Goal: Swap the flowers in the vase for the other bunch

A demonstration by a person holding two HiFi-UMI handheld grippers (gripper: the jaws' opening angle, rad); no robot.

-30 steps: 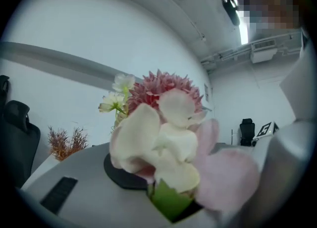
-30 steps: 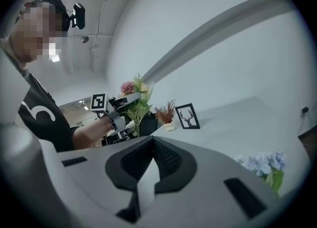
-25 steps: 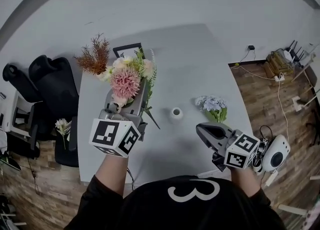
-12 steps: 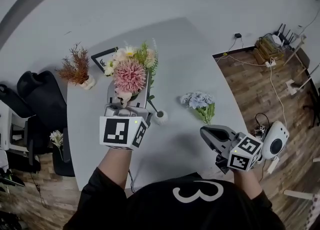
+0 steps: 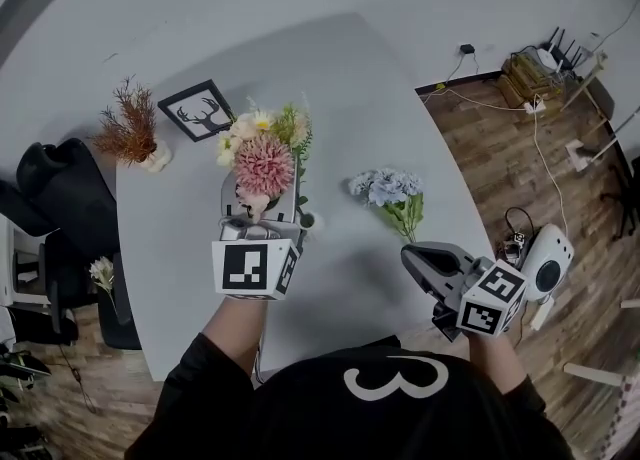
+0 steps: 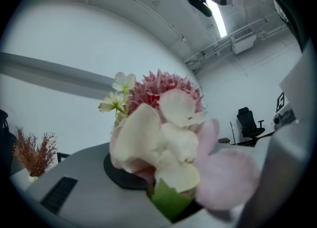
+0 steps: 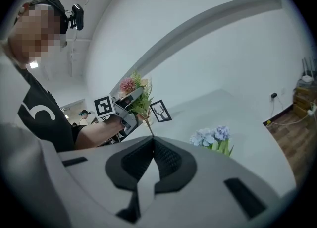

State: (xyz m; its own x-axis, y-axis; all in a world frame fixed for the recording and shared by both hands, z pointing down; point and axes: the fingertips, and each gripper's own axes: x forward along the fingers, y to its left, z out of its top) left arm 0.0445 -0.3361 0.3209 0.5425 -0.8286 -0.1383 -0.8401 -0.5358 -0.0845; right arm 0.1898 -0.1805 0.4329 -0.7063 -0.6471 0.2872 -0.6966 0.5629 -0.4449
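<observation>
Left gripper (image 5: 260, 210): jaws part-closed and clamped on the pink-and-cream bunch (image 5: 262, 160). The blooms are carried just ahead of the jaws, above the table (image 5: 350, 88).

Small white vase (image 5: 307, 219): seen upright just right of those jaws. Whether the stems touch it cannot be told.

Right gripper (image 5: 422, 258): jaws pressed together, nothing held.

Blue bunch (image 5: 385, 188): laid flat on the table ahead of the right gripper, apart from both grippers.

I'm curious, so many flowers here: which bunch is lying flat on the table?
The pale blue bunch. The pink bunch is being held; the reddish sprigs stand upright.
</observation>
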